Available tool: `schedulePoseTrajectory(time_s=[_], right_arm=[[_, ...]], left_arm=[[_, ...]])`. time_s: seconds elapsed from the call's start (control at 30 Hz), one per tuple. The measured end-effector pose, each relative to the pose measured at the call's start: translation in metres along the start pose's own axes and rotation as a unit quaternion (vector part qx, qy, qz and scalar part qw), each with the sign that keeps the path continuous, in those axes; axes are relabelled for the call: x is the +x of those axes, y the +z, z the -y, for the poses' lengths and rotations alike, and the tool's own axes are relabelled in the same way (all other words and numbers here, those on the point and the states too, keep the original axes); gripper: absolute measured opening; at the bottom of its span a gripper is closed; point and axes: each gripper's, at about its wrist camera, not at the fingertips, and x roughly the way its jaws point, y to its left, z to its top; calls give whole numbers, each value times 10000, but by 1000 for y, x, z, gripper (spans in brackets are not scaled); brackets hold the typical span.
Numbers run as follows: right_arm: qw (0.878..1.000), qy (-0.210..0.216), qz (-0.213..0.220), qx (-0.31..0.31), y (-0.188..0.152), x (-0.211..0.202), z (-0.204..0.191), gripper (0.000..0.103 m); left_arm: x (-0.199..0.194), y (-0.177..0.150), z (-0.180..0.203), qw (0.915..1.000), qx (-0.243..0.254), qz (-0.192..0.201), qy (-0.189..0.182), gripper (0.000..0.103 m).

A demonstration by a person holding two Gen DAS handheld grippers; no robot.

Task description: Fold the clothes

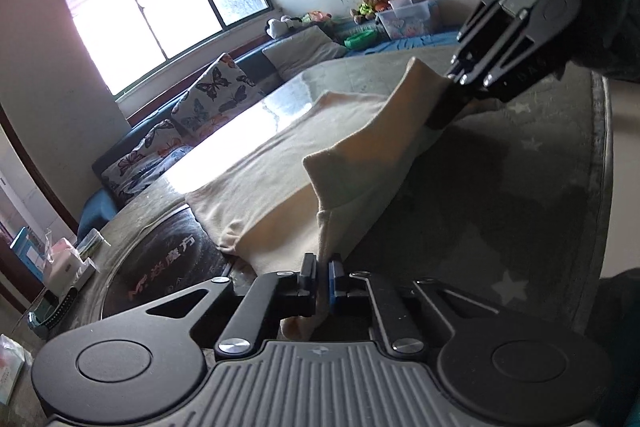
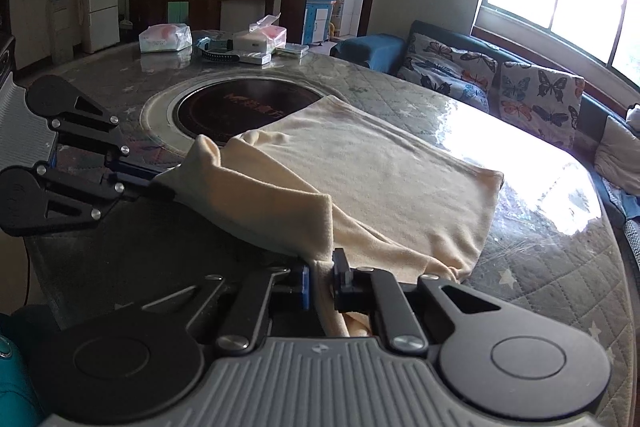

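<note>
A cream garment (image 1: 276,183) lies spread on the round table, also seen in the right wrist view (image 2: 384,179). My left gripper (image 1: 323,277) is shut on the garment's near edge and lifts it a little off the table. It also shows at the left of the right wrist view (image 2: 160,183). My right gripper (image 2: 321,281) is shut on another part of the same near edge. It shows at the upper right of the left wrist view (image 1: 452,99). The lifted edge hangs between the two grippers.
The table (image 2: 540,291) has a grey quilted cover and a dark round insert (image 2: 236,113) at its centre. Boxes and packets (image 2: 240,43) sit at its far side. A sofa with butterfly cushions (image 2: 500,83) runs under the window.
</note>
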Motion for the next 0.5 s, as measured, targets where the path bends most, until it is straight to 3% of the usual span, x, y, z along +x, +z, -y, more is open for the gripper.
schedulePoseTrajectory(time_s=[0.1, 0.37, 0.5], right_arm=[[9999, 18, 88, -118, 1, -14, -6, 9], [9982, 382, -11, -455, -6, -76, -36, 9], [9972, 538, -112, -502, -8, -94, -48, 9]], left_arm=[[-15, 2, -2, 9999, -59, 28, -86, 6], [-84, 0, -1, 9966, -341, 0, -744, 6], [-90, 3, -8, 9963, -453, 13, -731, 6]])
